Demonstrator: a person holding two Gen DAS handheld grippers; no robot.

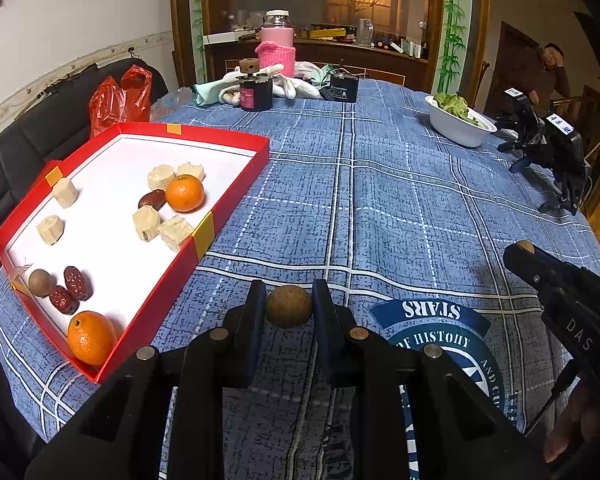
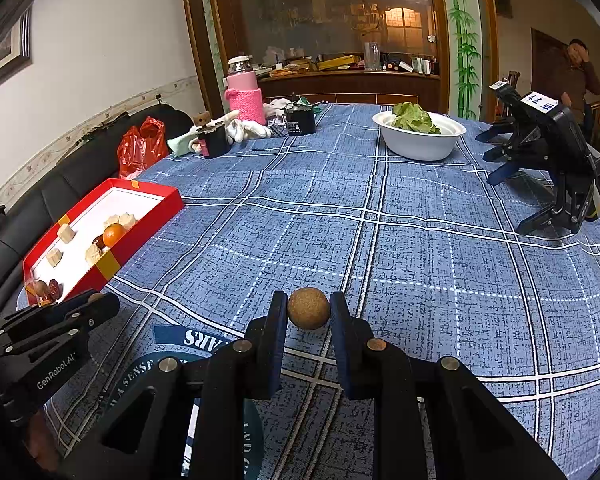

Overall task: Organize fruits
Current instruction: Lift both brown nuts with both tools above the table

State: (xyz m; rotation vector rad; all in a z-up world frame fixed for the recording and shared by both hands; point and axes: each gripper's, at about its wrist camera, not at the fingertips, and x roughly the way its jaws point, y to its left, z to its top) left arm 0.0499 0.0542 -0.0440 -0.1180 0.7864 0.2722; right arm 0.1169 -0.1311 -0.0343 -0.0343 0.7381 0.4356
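1. Two tools are at work, each closed tight on one small brown round fruit: the left tool (image 1: 289,306) holds a brown fruit (image 1: 289,306) between its pads, and the right tool (image 2: 308,308) holds a second brown fruit (image 2: 308,308) the same way. Both fruits hang just above the surface (image 1: 380,200), which is covered with a blue checked cloth.
2. One red box (image 1: 228,184) with a white floor lies at the left edge of the surface, well apart from the right tool and near the left one.
3. Two oranges are in the box: one (image 1: 184,193) towards the far end, one (image 1: 91,337) in the near corner.
4. Six pale cut chunks lie in the box: two (image 1: 161,176) behind the far orange, two (image 1: 146,222) in front of it by the right wall, and two (image 1: 65,192) along the left wall.
5. Three red dates are in the box: one (image 1: 152,199) touching the far orange, and two (image 1: 77,282) side by side at the near end.
6. One more brown round fruit (image 1: 40,280) lies in the box just beside the paired dates.
7. One white bowl (image 2: 420,142) of green leaves stands at the far right of the surface.
8. One pink bottle (image 2: 242,88) in a knitted sleeve stands at the far end, with one black jar (image 2: 214,141) near it.
9. Two spare black tools (image 2: 548,160) rest at the right edge.
10. One person (image 2: 578,76) stands in the background on the right.
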